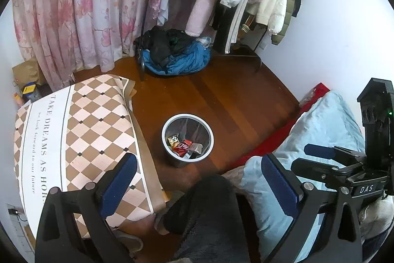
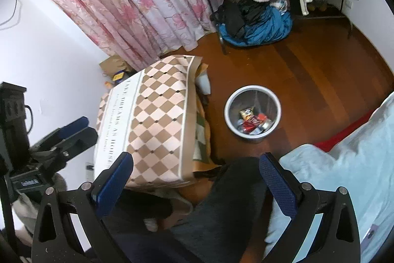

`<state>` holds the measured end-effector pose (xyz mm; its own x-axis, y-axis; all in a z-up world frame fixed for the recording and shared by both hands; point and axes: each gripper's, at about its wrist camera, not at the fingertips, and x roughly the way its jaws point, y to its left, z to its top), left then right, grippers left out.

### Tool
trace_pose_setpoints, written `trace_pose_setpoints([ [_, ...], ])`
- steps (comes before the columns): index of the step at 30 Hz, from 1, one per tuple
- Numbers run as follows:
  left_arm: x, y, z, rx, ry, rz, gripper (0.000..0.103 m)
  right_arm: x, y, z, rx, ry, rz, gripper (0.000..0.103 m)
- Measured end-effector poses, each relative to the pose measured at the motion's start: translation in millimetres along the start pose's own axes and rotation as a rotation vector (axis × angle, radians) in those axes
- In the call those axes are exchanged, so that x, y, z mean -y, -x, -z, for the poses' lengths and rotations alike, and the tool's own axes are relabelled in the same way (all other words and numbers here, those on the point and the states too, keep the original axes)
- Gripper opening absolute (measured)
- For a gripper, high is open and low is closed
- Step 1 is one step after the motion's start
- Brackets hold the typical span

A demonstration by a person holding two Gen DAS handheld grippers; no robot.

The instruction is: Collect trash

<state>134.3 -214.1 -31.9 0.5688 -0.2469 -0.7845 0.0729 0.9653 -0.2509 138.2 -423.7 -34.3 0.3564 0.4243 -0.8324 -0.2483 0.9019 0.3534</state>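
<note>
Your fingers (image 1: 278,179) stand wide and empty on both grippers; wrappers already fill the bin (image 1: 187,137) mid-frame, no loose trash visible.

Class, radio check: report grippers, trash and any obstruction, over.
Left gripper open, empty. Right gripper open, empty. Wrappers lie inside waste bin on wooden floor. Person's knee below both grippers, short of bin.

Bare wood floor (image 1: 221,95) around open bin (image 1: 187,139), checkered table (image 1: 81,130) left, bedding (image 1: 320,130) right
</note>
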Motion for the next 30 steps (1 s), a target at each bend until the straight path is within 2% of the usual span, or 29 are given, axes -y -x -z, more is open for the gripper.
trace_pose_setpoints([
  [30, -3.6, 2.7, 5.6, -0.013, 0.004, 0.037, 0.103, -6.5, 3.6, 4.4, -0.007, -0.002, -0.01, 0.103],
])
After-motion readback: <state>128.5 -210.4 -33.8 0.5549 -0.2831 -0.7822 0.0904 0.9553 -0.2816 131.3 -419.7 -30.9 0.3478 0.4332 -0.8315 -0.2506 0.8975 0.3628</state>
